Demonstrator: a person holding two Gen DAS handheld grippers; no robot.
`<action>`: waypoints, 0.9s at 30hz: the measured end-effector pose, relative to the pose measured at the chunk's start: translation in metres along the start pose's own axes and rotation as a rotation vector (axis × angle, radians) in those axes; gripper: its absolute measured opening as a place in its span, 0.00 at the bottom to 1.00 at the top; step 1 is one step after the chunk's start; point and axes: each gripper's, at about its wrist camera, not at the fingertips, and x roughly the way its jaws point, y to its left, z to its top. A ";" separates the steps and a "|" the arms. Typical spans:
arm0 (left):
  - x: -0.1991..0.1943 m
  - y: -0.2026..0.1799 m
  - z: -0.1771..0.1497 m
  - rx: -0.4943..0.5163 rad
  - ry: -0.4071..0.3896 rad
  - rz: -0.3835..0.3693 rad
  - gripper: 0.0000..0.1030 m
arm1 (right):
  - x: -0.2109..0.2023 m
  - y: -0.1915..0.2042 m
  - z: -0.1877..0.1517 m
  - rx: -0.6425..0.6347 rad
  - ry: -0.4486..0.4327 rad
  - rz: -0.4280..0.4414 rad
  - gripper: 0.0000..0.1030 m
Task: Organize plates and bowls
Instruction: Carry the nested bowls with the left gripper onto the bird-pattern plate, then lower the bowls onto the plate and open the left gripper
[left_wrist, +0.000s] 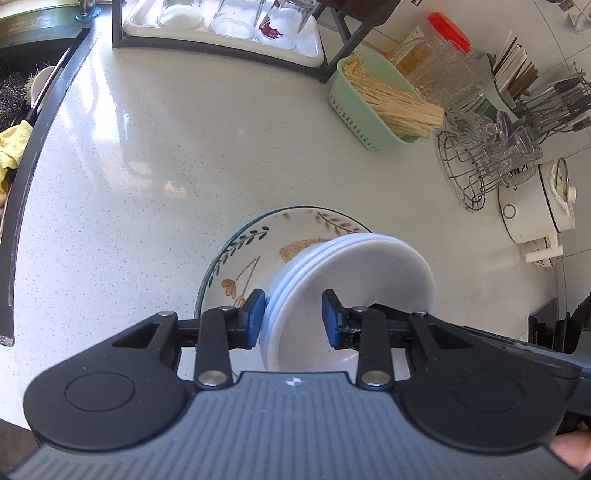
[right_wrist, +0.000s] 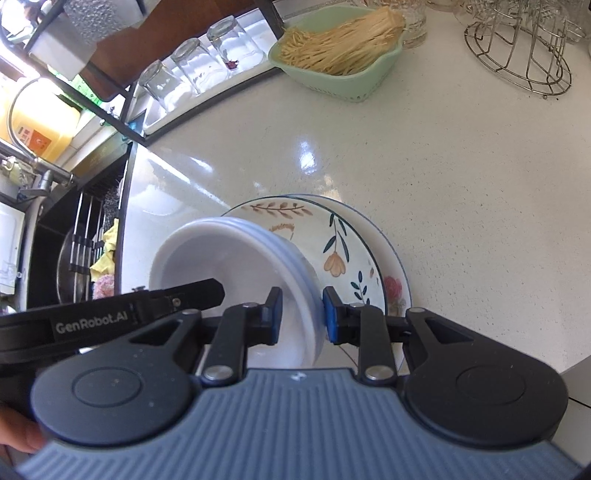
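A stack of nested white bowls (left_wrist: 354, 280) is hanging tilted above floral-patterned ceramic plates (right_wrist: 332, 236) on the speckled white countertop (left_wrist: 147, 166). The left gripper (left_wrist: 294, 317) is straddling one rim, jaws parted around it, grip uncertain. The right gripper (right_wrist: 303, 314) is clamping the opposite rim.

Glossy speckled countertop (left_wrist: 147, 155); smooth white bowls (left_wrist: 369, 266), perhaps ceramic.
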 end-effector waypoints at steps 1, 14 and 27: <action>0.001 -0.001 0.000 0.001 0.002 -0.002 0.36 | 0.000 -0.002 0.001 0.004 -0.002 0.000 0.26; -0.021 -0.011 -0.004 0.078 -0.057 0.036 0.52 | -0.030 -0.006 -0.001 -0.051 -0.108 -0.034 0.37; -0.087 -0.039 -0.058 0.165 -0.207 0.081 0.53 | -0.092 -0.007 -0.032 -0.135 -0.252 -0.015 0.37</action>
